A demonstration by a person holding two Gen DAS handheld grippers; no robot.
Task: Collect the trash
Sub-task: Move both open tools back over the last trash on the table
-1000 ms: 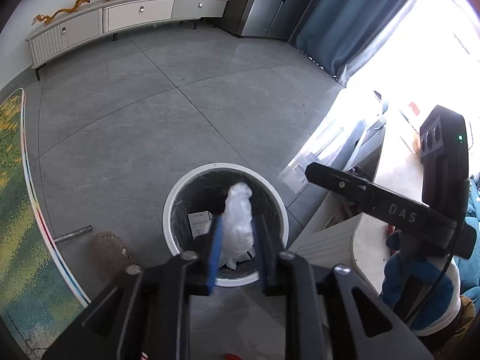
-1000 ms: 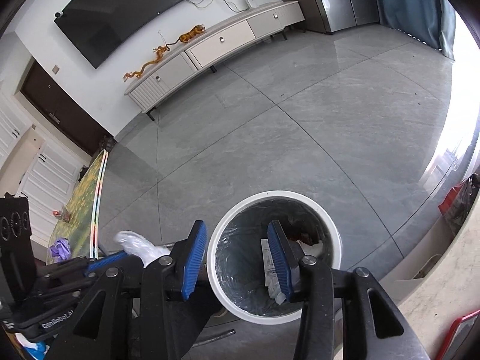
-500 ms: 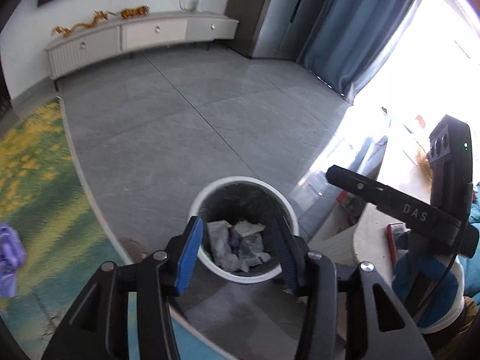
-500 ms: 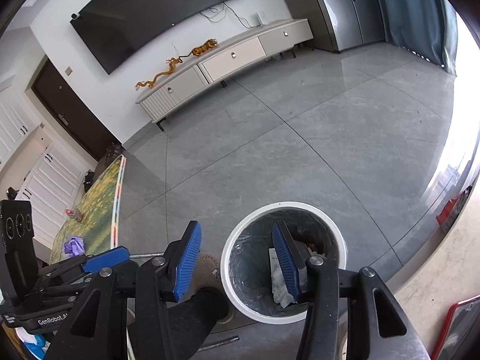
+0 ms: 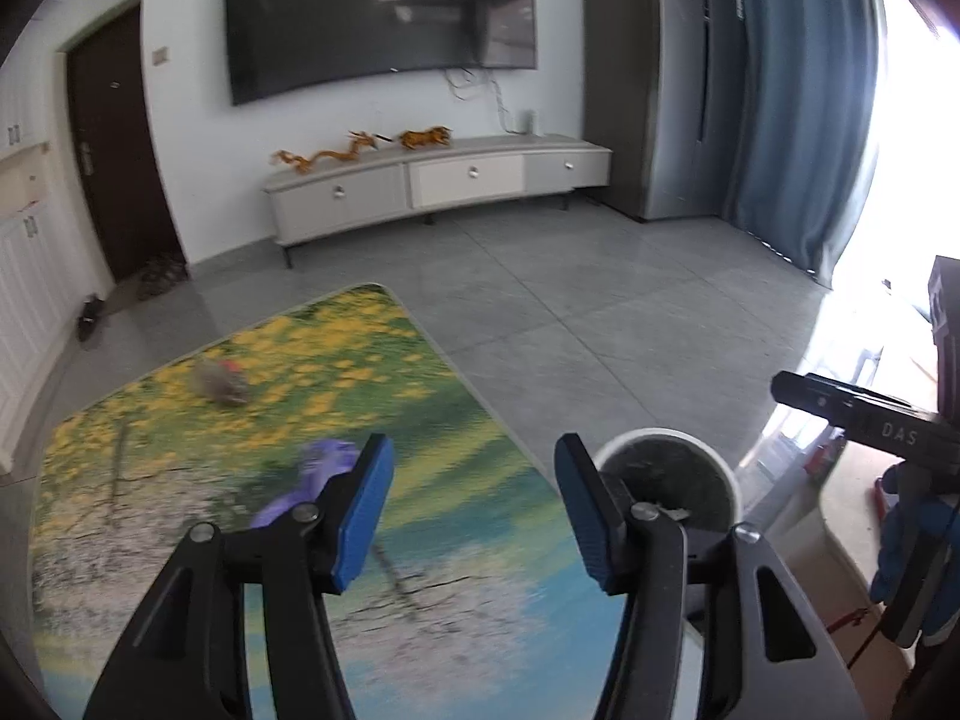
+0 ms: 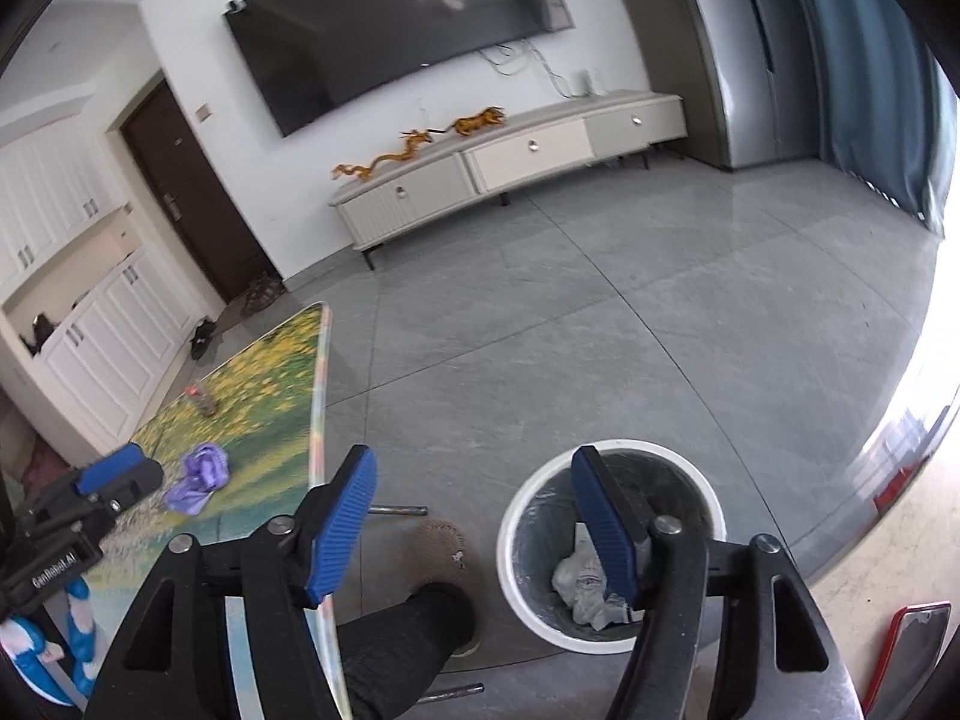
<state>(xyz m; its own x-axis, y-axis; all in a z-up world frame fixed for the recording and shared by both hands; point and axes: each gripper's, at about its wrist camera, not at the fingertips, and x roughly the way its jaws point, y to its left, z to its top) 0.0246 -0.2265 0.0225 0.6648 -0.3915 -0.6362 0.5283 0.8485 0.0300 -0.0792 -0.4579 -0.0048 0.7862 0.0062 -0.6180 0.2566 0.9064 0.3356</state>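
Left wrist: your left gripper (image 5: 474, 504) empty, fingers opening; white wad gone from between them, now aimed over rug (image 5: 180, 450), purple trash (image 5: 318, 474) behind left finger. "DAS" on right gripper.

Right wrist: your right gripper (image 6: 474, 528) empty, opening above bin (image 6: 612, 540); "GenRobot.AI" on left.

Your left finger (image 5: 366, 510) is hiding part of the purple scrap (image 5: 312, 483). Blur is smearing the small grey thing (image 5: 221, 385) on the mat (image 5: 180, 480), so you cannot identify it.
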